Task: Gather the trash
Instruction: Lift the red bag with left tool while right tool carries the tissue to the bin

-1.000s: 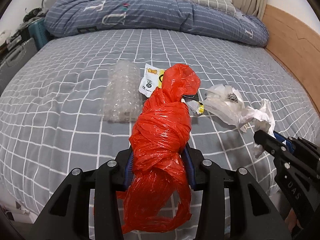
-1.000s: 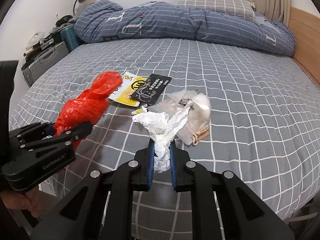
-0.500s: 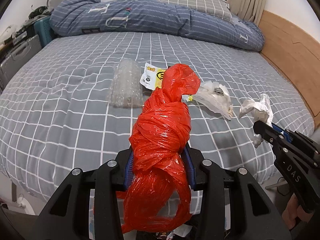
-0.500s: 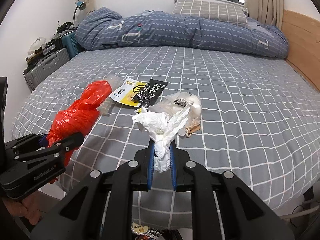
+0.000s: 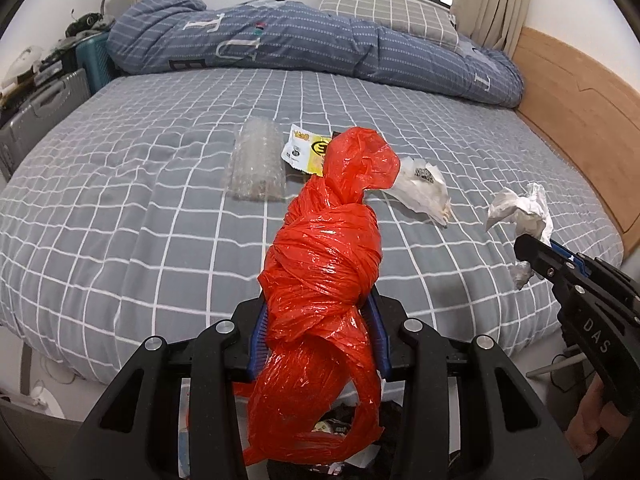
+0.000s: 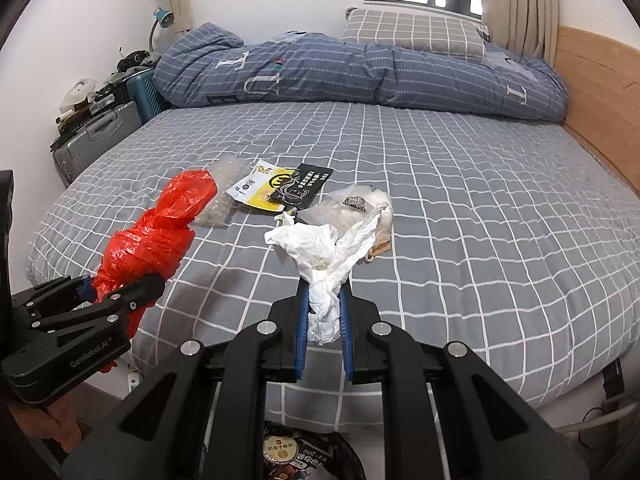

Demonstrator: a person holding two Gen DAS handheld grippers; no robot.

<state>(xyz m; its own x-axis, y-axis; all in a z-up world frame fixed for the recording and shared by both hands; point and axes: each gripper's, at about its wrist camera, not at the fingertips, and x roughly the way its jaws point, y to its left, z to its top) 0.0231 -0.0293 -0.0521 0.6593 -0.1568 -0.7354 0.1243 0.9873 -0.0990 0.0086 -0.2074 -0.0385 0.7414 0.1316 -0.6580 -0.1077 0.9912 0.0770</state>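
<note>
Trash is clamped in both grippers above the bed [image 6: 480, 208] edge — red bag [image 5: 320, 264] by the left gripper [image 5: 318, 332], white tissue [image 6: 324, 264] by the right gripper [image 6: 323, 320] — and a bin [image 6: 304, 456] below is half hidden.

The red bag [image 5: 320, 272] hides part of what seems a yellow wrapper [image 5: 304, 152].

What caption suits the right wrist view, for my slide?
Right hand-held gripper clamps crumpled white tissue above the bed; wrappers remain.
</note>
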